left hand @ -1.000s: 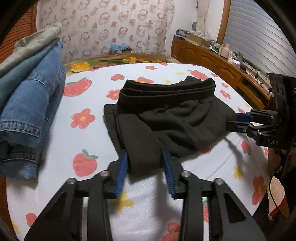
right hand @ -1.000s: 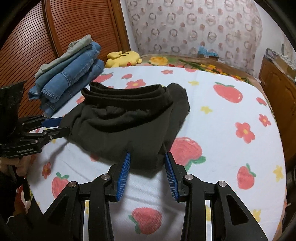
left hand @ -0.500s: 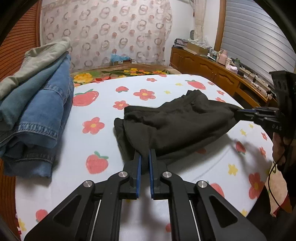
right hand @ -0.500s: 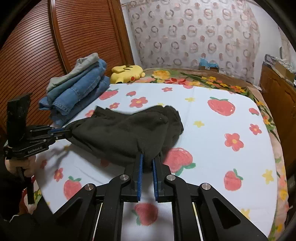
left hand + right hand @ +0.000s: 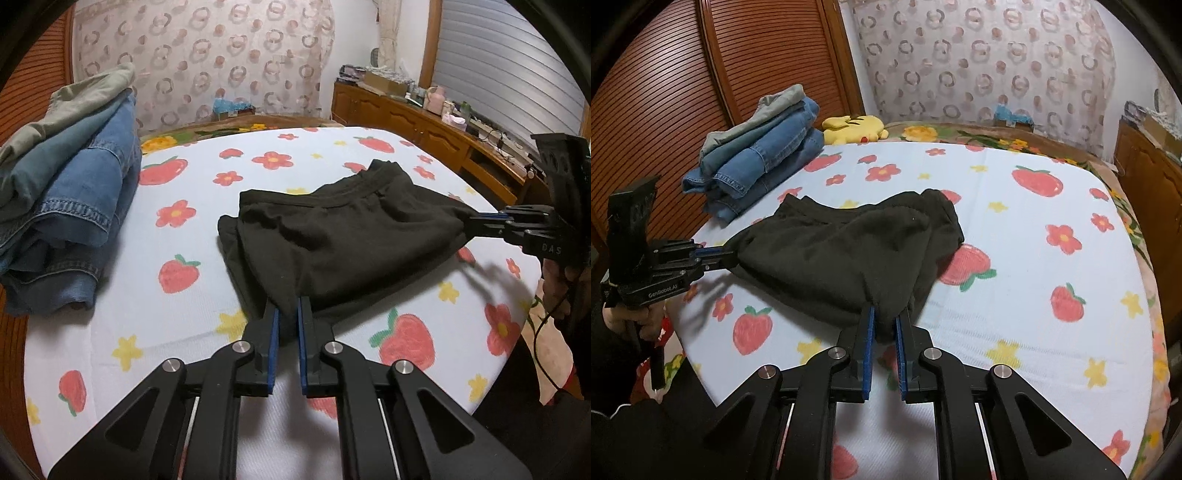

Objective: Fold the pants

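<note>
Black pants [image 5: 343,240] lie partly folded on the strawberry-print bed, near edge lifted; they also show in the right wrist view [image 5: 849,254]. My left gripper [image 5: 287,306] is shut on the near edge of the pants. My right gripper [image 5: 885,314] is shut on the other near corner; it shows in the left wrist view [image 5: 480,220] at the right, pulling the cloth taut. The left gripper shows in the right wrist view [image 5: 716,256] at the left. The waistband lies at the far side.
A stack of folded jeans and a grey garment [image 5: 62,195] sits at the bed's left side, also in the right wrist view [image 5: 757,147]. A yellow plush toy [image 5: 855,127] lies behind it. A wooden cabinet [image 5: 424,129] with clutter runs along the right. A slatted wooden door [image 5: 683,92] is at the left.
Both grippers closed on the near edge of the pants, then lifted it off the bed and drew it taut between them.
</note>
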`<state>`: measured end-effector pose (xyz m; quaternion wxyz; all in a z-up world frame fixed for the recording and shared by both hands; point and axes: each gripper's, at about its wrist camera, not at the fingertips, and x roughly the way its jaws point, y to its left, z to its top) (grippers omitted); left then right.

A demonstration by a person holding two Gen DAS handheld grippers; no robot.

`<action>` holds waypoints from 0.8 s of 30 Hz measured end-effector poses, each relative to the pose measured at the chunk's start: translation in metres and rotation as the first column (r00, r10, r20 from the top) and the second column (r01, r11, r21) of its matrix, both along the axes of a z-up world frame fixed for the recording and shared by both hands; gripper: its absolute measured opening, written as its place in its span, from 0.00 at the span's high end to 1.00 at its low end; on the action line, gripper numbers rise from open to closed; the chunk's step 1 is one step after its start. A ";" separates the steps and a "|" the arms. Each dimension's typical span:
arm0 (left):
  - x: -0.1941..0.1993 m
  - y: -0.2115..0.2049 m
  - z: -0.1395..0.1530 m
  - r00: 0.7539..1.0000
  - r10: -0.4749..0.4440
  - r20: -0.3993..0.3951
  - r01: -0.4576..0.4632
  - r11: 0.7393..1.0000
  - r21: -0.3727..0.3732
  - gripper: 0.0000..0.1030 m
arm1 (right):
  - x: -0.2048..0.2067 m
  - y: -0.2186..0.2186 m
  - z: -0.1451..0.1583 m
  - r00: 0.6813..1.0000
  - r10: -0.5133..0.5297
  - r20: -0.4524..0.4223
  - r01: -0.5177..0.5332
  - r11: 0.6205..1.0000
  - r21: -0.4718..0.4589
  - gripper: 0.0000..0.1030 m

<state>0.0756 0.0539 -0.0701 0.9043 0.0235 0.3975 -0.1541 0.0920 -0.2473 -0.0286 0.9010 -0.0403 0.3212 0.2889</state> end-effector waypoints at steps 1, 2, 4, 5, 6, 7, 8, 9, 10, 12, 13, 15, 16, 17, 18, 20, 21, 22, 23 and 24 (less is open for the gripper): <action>0.000 0.000 0.001 1.000 0.001 0.002 -0.001 1.000 -0.002 0.90 | -0.001 -0.001 0.001 1.000 0.004 0.002 -0.004 1.000 0.011 0.91; 0.000 0.000 0.002 1.000 0.004 0.004 -0.004 1.000 -0.001 0.90 | -0.002 -0.001 0.003 1.000 0.005 0.008 -0.005 1.000 0.015 0.91; 0.000 0.000 0.003 1.000 0.008 0.009 -0.008 1.000 0.009 0.88 | -0.004 -0.001 0.005 1.000 0.005 0.016 -0.006 1.000 0.019 0.91; 0.000 -0.001 0.004 1.000 0.011 0.013 -0.011 1.000 0.019 0.88 | -0.005 -0.001 0.006 1.000 0.008 0.020 -0.008 1.000 0.019 0.90; 0.000 -0.001 0.006 1.000 0.013 0.017 -0.013 1.000 0.024 0.86 | -0.007 0.000 0.007 1.000 0.009 0.025 -0.009 1.000 0.013 0.89; 0.000 -0.001 0.006 1.000 0.015 0.020 -0.015 1.000 0.026 0.84 | -0.008 0.001 0.007 0.999 0.007 0.031 -0.007 1.000 0.006 0.89; 0.001 0.000 0.008 1.000 0.016 0.021 -0.017 1.000 0.025 0.83 | -0.009 0.002 0.008 0.999 0.005 0.038 -0.005 1.000 -0.001 0.86; 0.001 0.000 0.008 1.000 0.017 0.023 -0.018 1.000 0.025 0.80 | -0.010 0.002 0.008 0.999 0.001 0.044 -0.001 1.000 -0.008 0.86; 0.001 0.000 0.009 0.999 0.019 0.025 -0.020 0.999 0.025 0.76 | -0.011 0.002 0.009 0.999 0.000 0.049 0.000 1.000 -0.011 0.86; 0.001 0.001 0.012 0.999 0.018 0.032 -0.018 1.000 0.024 0.68 | -0.013 0.001 0.011 0.999 -0.003 0.054 0.004 1.000 -0.011 0.86; 0.001 0.001 0.013 0.999 0.015 0.038 -0.016 1.000 0.020 0.61 | -0.013 0.000 0.012 0.998 -0.010 0.059 0.011 1.000 -0.013 0.86; 0.002 0.001 0.016 0.999 0.018 0.048 -0.018 1.000 0.016 0.52 | -0.013 -0.001 0.014 0.998 -0.014 0.065 0.015 1.000 -0.013 0.82; 0.003 0.001 0.017 0.999 0.015 0.051 -0.016 1.000 0.013 0.52 | -0.012 -0.001 0.014 0.997 -0.017 0.069 0.018 1.000 -0.015 0.78; 0.006 0.000 0.018 0.999 0.014 0.052 -0.014 1.000 0.012 0.52 | -0.011 -0.001 0.014 0.997 -0.021 0.073 0.023 1.000 -0.016 0.71; 0.008 -0.001 0.019 0.998 0.015 0.053 -0.015 1.000 0.010 0.52 | -0.010 -0.001 0.015 0.997 -0.024 0.078 0.025 1.000 -0.015 0.69; 0.013 -0.002 0.020 0.998 0.013 0.058 -0.014 1.000 0.006 0.52 | -0.005 0.001 0.016 0.996 -0.027 0.080 0.028 1.000 -0.011 0.68; 0.017 -0.003 0.020 0.998 0.016 0.061 -0.017 1.000 0.006 0.52 | -0.002 0.002 0.016 0.996 -0.027 0.081 0.028 1.000 -0.009 0.67; 0.020 -0.004 0.020 0.998 0.019 0.061 -0.019 1.000 0.006 0.52 | 0.002 0.005 0.016 0.996 -0.028 0.083 0.029 1.000 -0.008 0.67; 0.025 -0.004 0.020 0.998 0.021 0.059 -0.021 1.000 0.004 0.52 | 0.005 0.007 0.016 0.996 -0.028 0.084 0.029 1.000 -0.008 0.67; 0.028 -0.004 0.020 0.998 0.020 0.058 -0.020 1.000 0.000 0.52 | 0.009 0.009 0.017 0.996 -0.026 0.084 0.027 1.000 -0.007 0.67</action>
